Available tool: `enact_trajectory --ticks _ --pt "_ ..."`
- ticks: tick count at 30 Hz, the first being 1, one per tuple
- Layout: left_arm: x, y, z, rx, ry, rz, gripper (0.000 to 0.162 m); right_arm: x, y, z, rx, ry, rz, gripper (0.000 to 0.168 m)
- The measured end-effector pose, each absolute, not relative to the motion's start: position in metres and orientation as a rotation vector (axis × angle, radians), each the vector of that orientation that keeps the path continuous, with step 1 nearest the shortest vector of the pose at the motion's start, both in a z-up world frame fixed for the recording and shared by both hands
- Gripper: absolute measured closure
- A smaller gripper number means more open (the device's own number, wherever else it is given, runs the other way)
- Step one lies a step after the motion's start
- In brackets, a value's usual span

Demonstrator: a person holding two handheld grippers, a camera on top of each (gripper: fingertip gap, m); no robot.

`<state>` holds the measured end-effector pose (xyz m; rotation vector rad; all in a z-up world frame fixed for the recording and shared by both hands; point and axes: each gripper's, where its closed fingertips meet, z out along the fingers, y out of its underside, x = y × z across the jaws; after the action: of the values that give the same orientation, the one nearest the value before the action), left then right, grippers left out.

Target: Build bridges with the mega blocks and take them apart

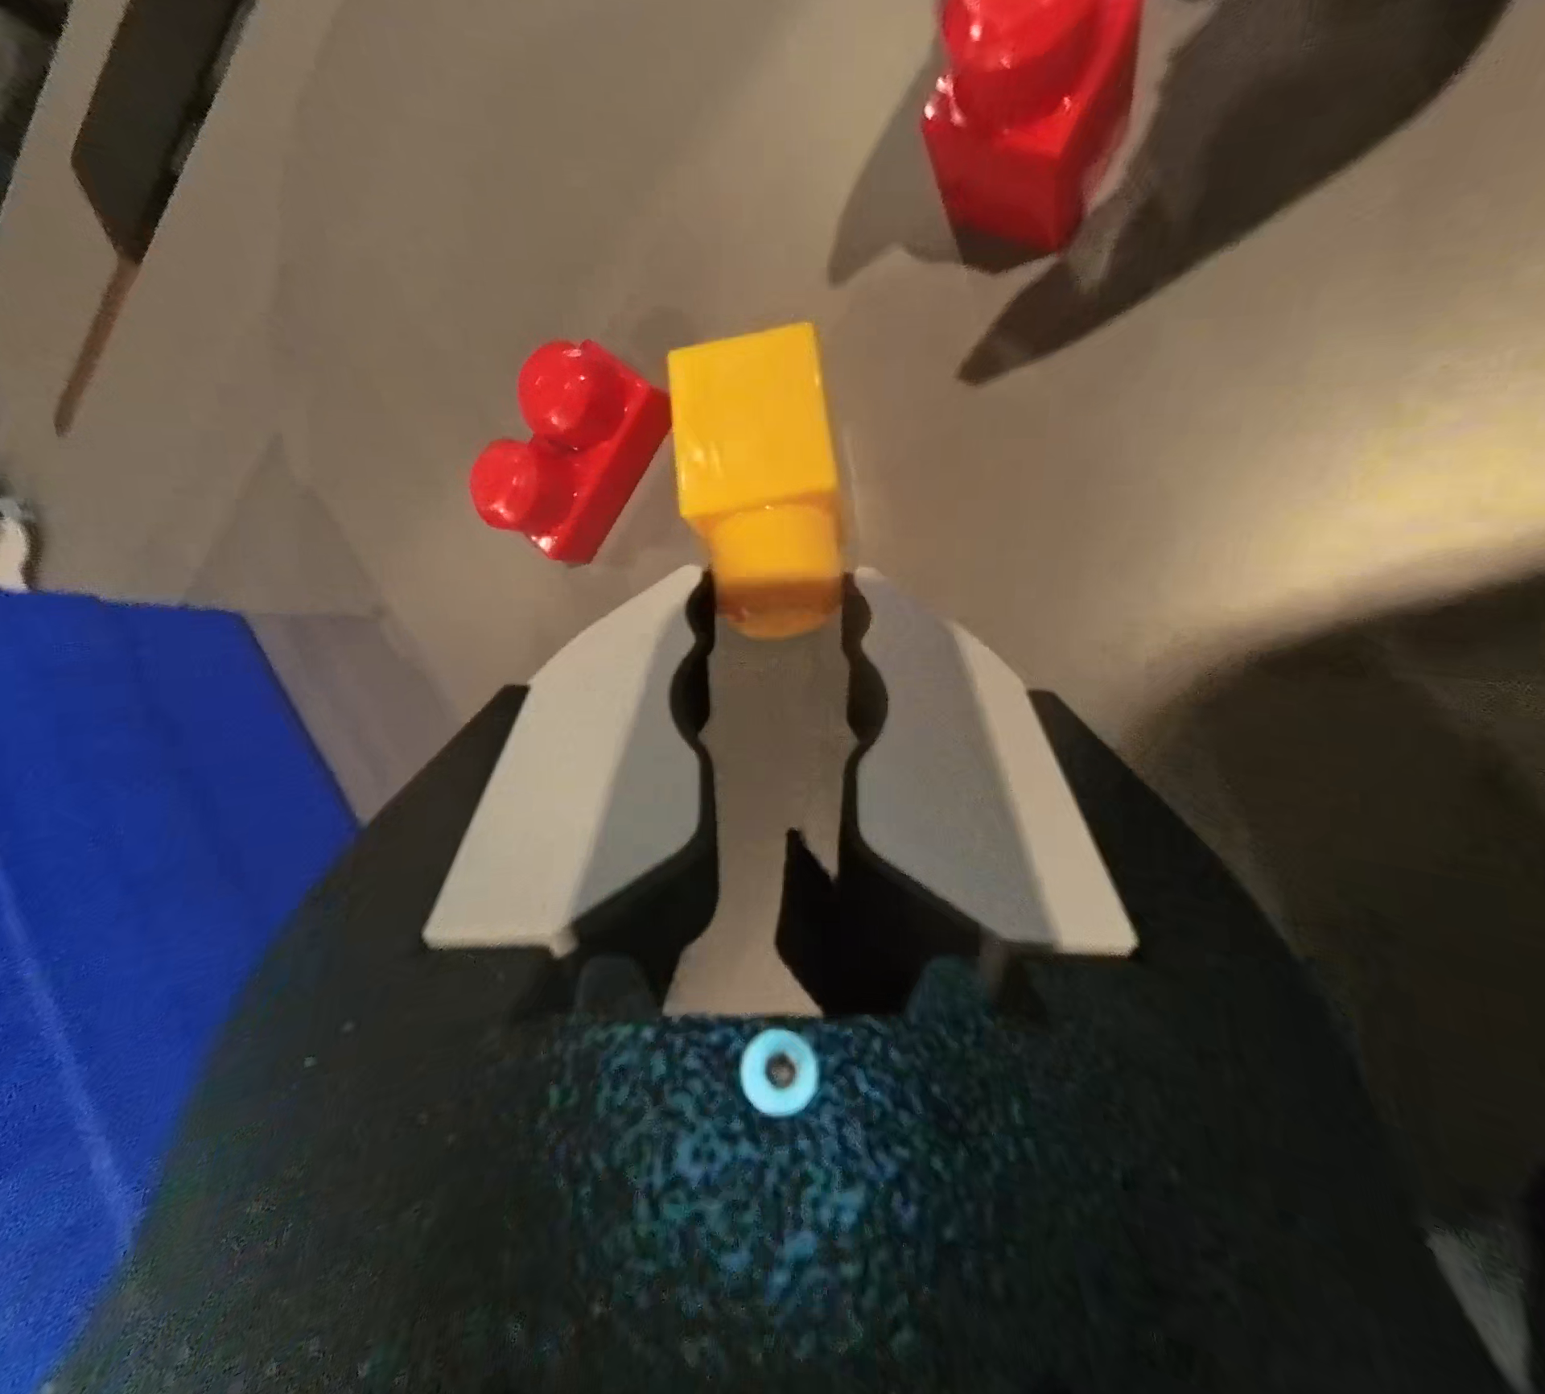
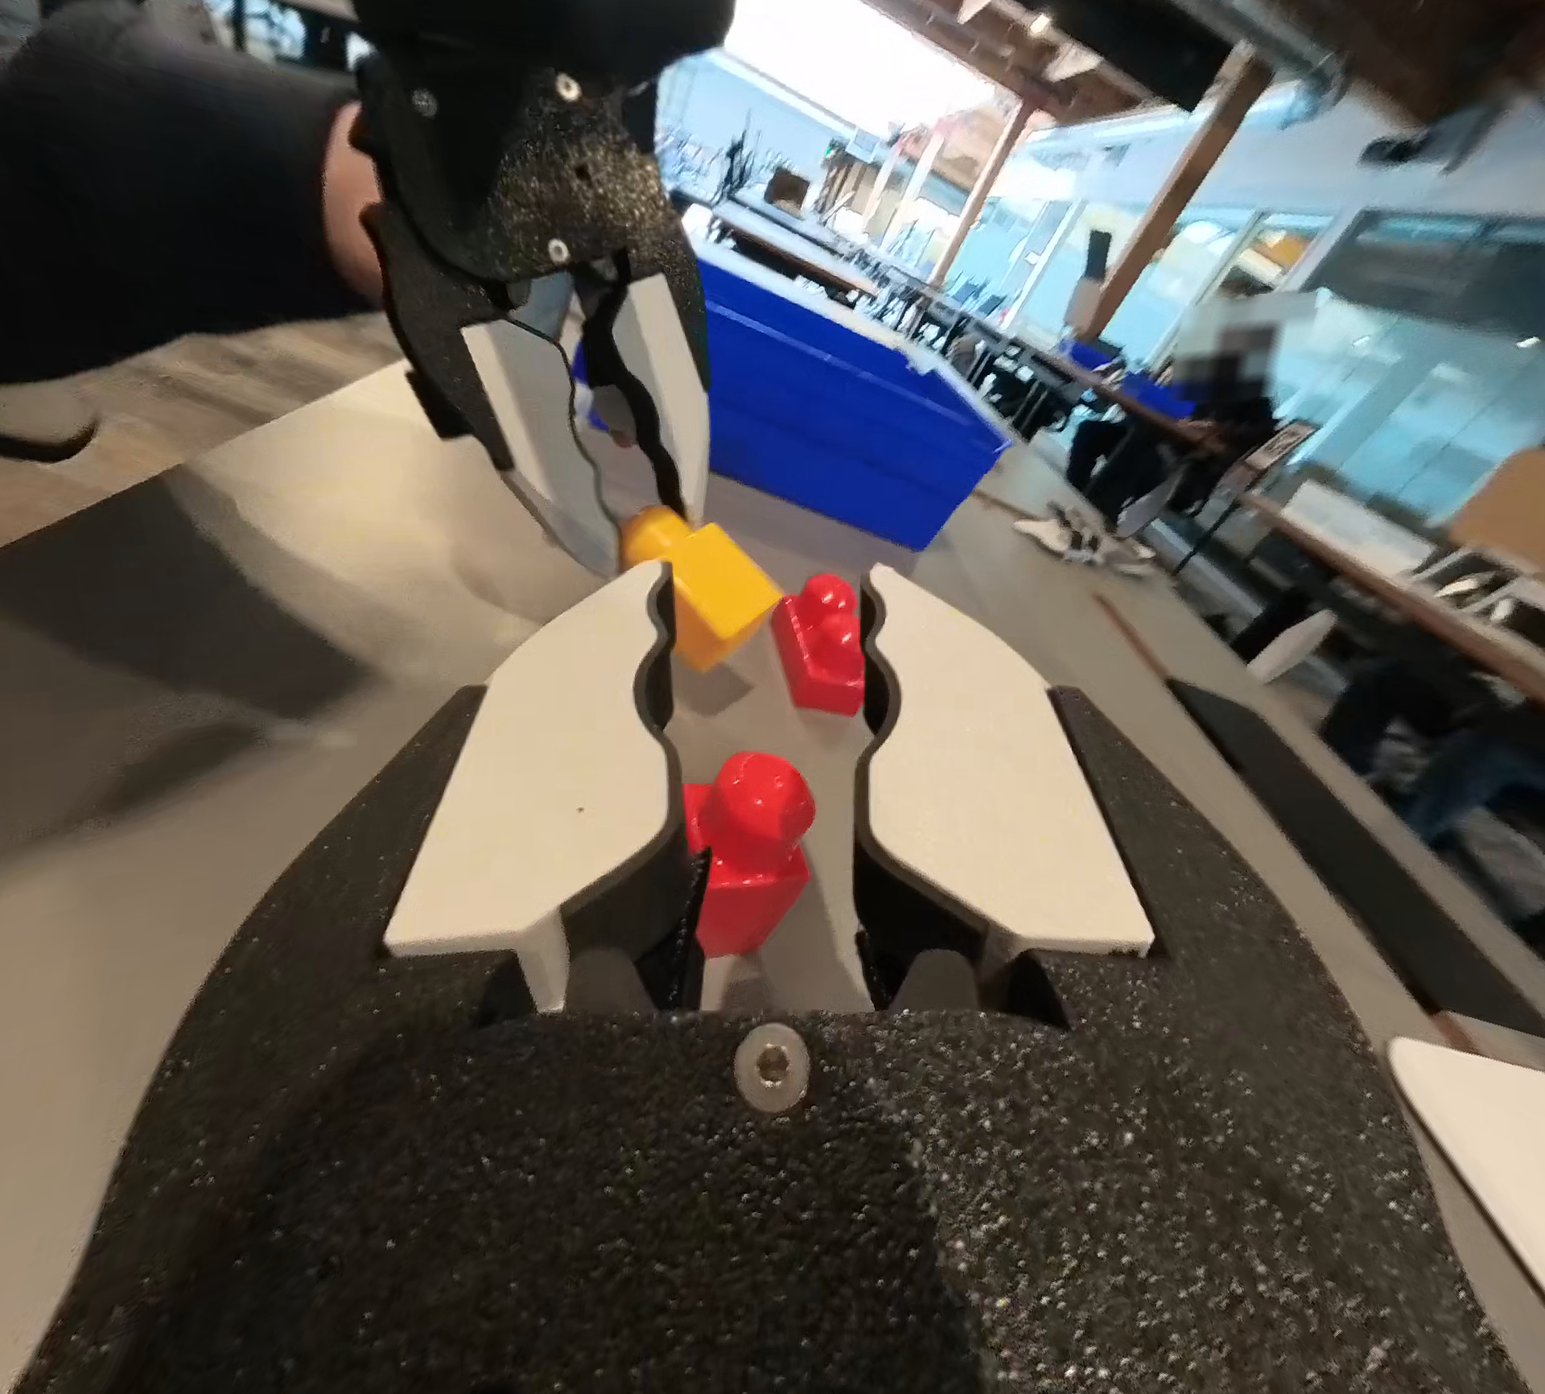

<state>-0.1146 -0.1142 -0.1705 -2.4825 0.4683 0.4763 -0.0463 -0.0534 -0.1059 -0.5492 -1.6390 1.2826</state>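
1. Left gripper [image 1: 773,584]: fingers clamped on the stud of the yellow block [image 1: 752,434]; the block hangs tilted off the grey table [image 1: 1087,518], body pointing away from the tips; in the right wrist view the same block [image 2: 711,593] is seen lifted, its shadow below it; holding it by the stud leaves its hollow underside free, which I judge suits pressing it onto another block.

2. Right gripper [image 2: 765,626]: fingers apart, gripping nothing; it straddles the single-stud red block [image 2: 748,852], which stands upright on the table between the finger bases; this reads as lining up for a grasp, not yet made.

3. Two-stud red block [image 1: 568,446]: lying on the table just beside the yellow block; whether they touch cannot be told; in the right wrist view [image 2: 823,651] it sits near the right gripper's tips.

4. No bridge stands assembled; all three blocks are separate; judgement: either an early build stage or the end of a take-apart.

5. Blue bin [image 2: 836,401]: beyond the blocks at the table's far side; contents not visible.
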Motion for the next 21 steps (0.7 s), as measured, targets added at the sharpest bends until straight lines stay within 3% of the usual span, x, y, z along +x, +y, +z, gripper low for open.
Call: enact_trajectory --ticks 8,21 --pt "-0.13 -0.147 -0.157 -2.951 1.073 0.469 0.134 -0.043 -0.017 -0.087 -0.631 -1.43 1.294 0.135" --pt "-0.136 -0.158 -0.17 -3.361 1.264 0.346 0.133 -0.038 0.014 -0.081 -0.705 -1.326 1.277 0.14"
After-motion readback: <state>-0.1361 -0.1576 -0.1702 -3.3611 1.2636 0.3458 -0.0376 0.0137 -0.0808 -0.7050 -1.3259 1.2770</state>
